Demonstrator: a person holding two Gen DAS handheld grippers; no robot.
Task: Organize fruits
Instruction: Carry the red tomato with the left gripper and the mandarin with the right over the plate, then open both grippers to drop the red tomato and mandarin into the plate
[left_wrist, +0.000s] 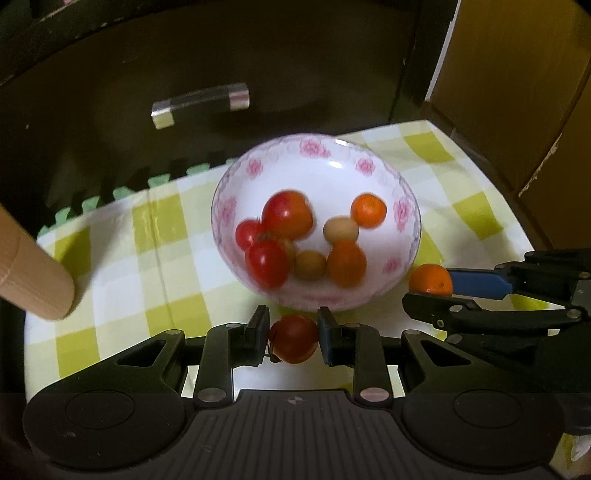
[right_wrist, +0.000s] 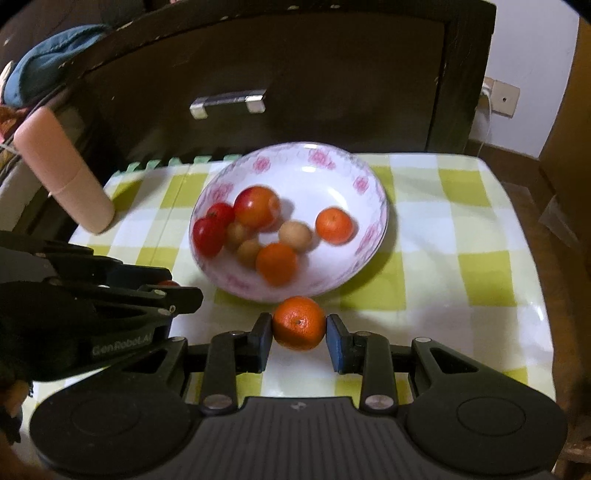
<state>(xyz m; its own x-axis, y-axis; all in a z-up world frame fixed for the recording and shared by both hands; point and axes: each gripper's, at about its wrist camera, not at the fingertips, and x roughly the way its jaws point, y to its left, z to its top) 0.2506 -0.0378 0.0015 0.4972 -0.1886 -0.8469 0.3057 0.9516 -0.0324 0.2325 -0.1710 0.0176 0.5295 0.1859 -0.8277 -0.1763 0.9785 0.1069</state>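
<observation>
- Left tongs (left_wrist: 293, 339) were clenched on a small red tomato (left_wrist: 293, 338), both pads pressed against its sides, at lower centre of the left wrist view, just in front of the bowl's near rim.
- Right tongs (right_wrist: 299, 334) were clenched on a mandarin (right_wrist: 299, 328), stem dimple facing the camera, at lower centre of the right wrist view, likewise just short of the bowl (right_wrist: 369, 206).
- The bowl, white with pink flowers, stood mid-frame on the yellow-checked cloth (right_wrist: 461, 229) over the table. It held red tomatoes on its left side, two mandarins on the right and small tan fruits between them. The contents were blurred; an exact count was uncertain.
- A beige cylinder (right_wrist: 66, 173) leaned in at the left edge of the frame, clear of the bowl.
- Judgement: the step in hand looked like carrying both fruits to the bowl for release.
- To do it well: each fruit should pass above the rim before it comes down; a knock on the near wall could tip or slide the bowl.
- The tomato is soft, so the grip should not tighten; release low over the red group.
- The mandarin should go down on the right, beside its like, from low height so that it does not roll or bounce.
- The two tongs sat near each other; one entering at a time would avoid a clash.
</observation>
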